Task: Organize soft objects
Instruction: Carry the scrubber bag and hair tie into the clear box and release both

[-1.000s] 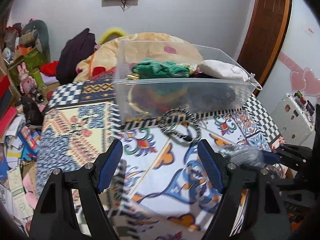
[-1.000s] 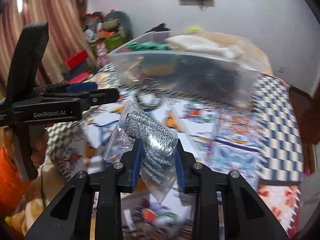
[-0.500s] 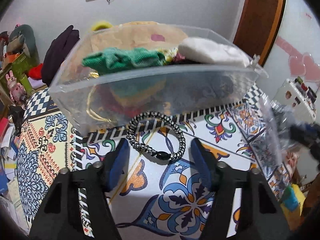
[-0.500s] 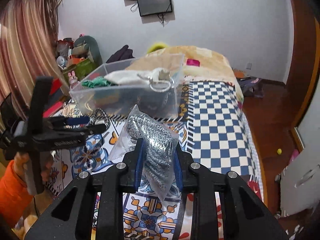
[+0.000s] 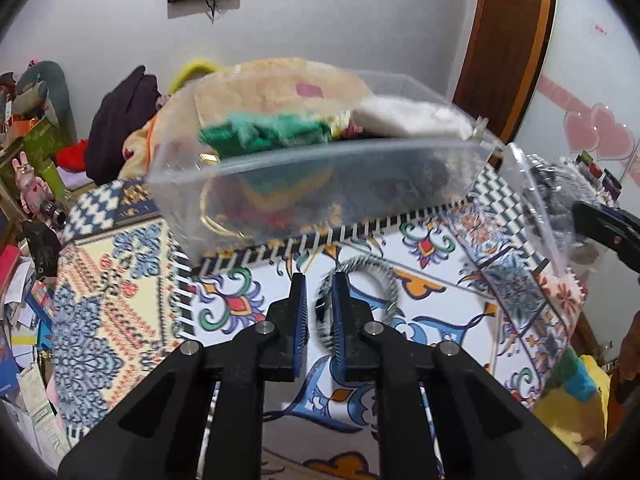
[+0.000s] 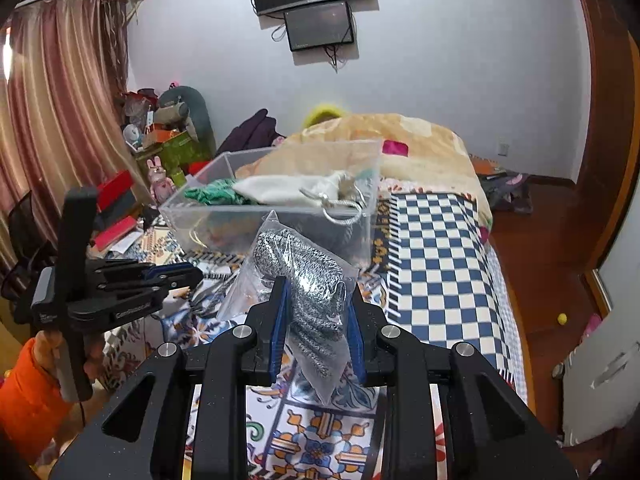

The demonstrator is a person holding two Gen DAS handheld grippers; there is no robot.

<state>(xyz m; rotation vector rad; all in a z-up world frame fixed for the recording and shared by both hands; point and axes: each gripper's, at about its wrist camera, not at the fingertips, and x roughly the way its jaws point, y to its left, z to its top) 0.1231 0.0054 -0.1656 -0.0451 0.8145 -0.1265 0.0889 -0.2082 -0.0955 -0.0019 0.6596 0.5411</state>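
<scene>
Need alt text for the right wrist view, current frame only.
The right claw is shut on a clear plastic bag of grey-speckled knit fabric, held above a patterned bedspread. Beyond it a clear storage box holds a green knit item and a white drawstring pouch; the left claw is at left.

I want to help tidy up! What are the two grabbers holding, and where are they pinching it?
The right gripper pinches a clear bag of grey knit around its lower middle. The left gripper is shut on the near edge of the black-and-white cord ring.
</scene>
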